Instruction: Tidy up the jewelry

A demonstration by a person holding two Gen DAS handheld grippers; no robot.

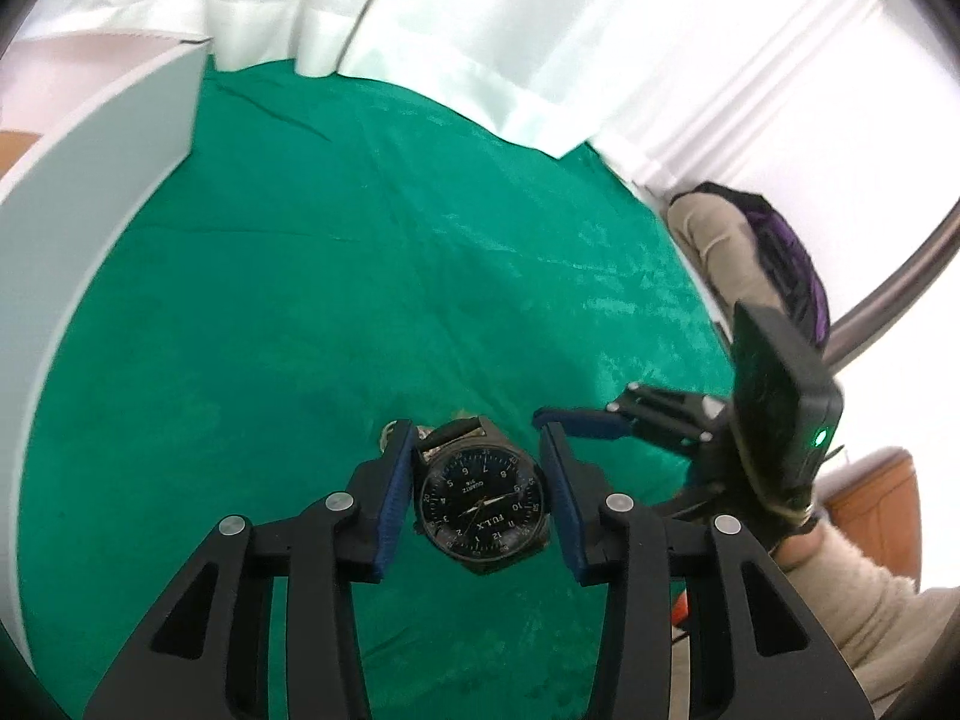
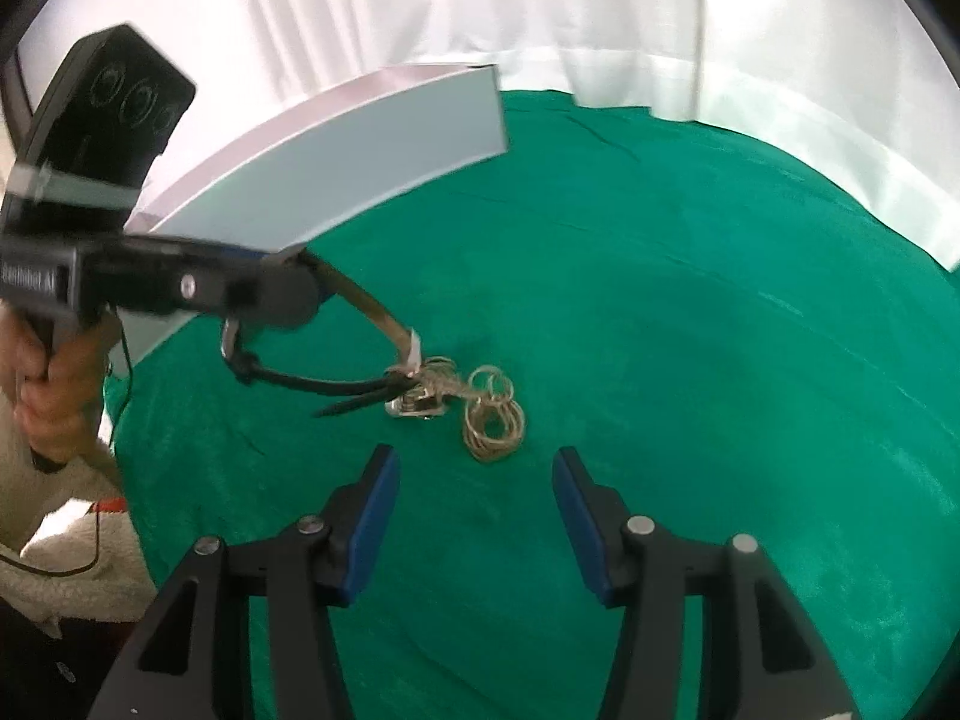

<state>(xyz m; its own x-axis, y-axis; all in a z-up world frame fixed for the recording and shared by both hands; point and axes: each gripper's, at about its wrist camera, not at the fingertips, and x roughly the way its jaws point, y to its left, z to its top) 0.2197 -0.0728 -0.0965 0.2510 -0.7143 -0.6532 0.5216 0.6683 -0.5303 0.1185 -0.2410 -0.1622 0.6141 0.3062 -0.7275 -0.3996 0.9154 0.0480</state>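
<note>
Black watch (image 1: 483,495) sits clamped in the left hand-held gripper (image 1: 480,501), strap mostly hidden; right hand-held gripper (image 2: 474,516) gapes empty.

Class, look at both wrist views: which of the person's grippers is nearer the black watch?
Left. The left gripper has the watch between its pads; the right gripper stands open beside it, over the gold chain.

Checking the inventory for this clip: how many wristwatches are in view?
1. The black-faced wristwatch sits between the left gripper's fingers, over the green cloth; the jewelry tangle could hide another.
</note>
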